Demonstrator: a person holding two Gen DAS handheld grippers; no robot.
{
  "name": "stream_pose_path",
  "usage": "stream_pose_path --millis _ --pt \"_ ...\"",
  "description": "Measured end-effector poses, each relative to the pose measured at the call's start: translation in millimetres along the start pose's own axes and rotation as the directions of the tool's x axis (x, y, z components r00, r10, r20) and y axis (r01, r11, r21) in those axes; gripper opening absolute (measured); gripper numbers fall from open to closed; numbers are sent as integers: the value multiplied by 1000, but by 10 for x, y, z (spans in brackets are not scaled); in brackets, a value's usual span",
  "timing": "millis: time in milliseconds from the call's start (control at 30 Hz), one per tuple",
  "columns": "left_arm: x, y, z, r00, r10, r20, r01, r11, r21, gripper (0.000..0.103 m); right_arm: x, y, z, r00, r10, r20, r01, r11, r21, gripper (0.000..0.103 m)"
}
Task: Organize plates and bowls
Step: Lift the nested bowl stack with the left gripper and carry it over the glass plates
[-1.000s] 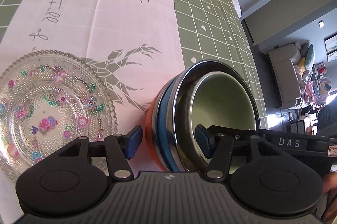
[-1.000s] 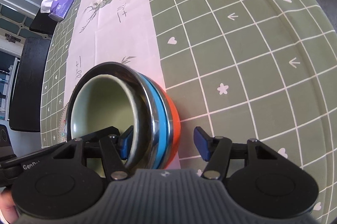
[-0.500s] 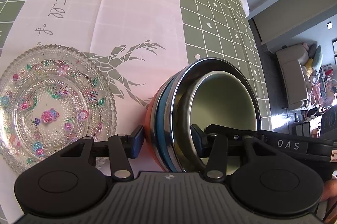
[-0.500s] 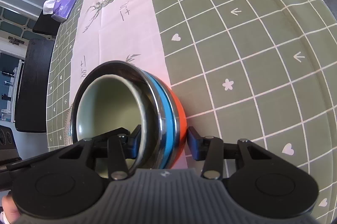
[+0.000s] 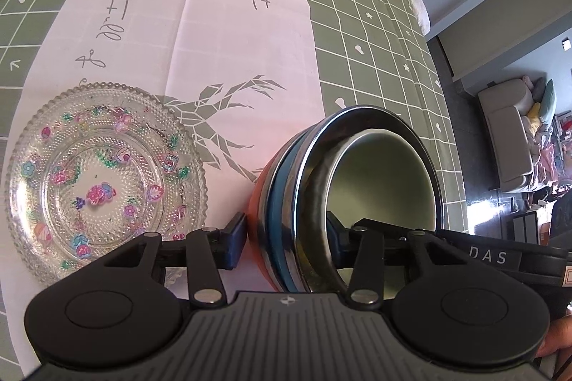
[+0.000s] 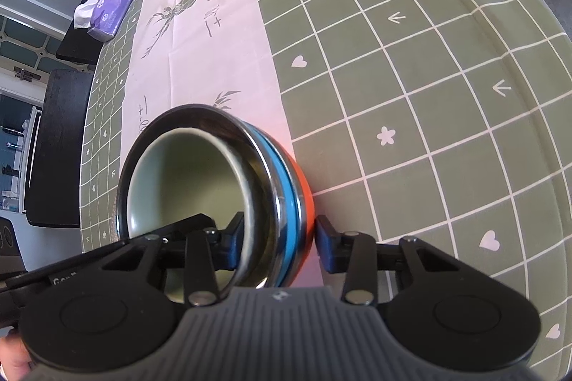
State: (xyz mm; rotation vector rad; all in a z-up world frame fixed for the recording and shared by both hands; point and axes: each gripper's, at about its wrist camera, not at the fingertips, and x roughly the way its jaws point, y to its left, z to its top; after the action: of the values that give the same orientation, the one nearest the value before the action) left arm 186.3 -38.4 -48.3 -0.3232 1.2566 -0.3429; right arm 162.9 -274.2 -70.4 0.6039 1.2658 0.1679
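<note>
I am looking at the bench [image 5: 375, 34], which is wearing a green checked cloth with a pink runner [image 5: 228, 34] along it. The glass plate [image 5: 103, 184] is lying flat on the runner, just beside the bowl stack [image 5: 286, 202]. The stack, tilted on its side, is nesting orange, blue, steel and pale green bowls. My left gripper [image 5: 286, 239] and right gripper [image 6: 279, 238] are both clenching its rim, one finger inside, one outside.
</note>
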Motion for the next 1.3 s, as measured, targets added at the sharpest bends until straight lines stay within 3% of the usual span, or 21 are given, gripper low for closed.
stream_pose_path --millis 367,700,1033,1300 --pt "-331 11 -57 999 -3 54 3 1000 13 49 -206 228 -119 999 8 41 -6 999 -39 36" --pt "-788 191 -87 992 12 122 -13 1000 5 49 -359 686 -228 996 36 76 -27 993 -113 34" --pt "-1207 640 -61 983 64 171 -51 995 -80 49 -189 1321 -279 996 68 50 -57 977 -207 32" --pt "-1221 1005 -33 984 90 154 -66 986 -152 49 118 1609 -269 998 61 -19 -64 965 -254 31"
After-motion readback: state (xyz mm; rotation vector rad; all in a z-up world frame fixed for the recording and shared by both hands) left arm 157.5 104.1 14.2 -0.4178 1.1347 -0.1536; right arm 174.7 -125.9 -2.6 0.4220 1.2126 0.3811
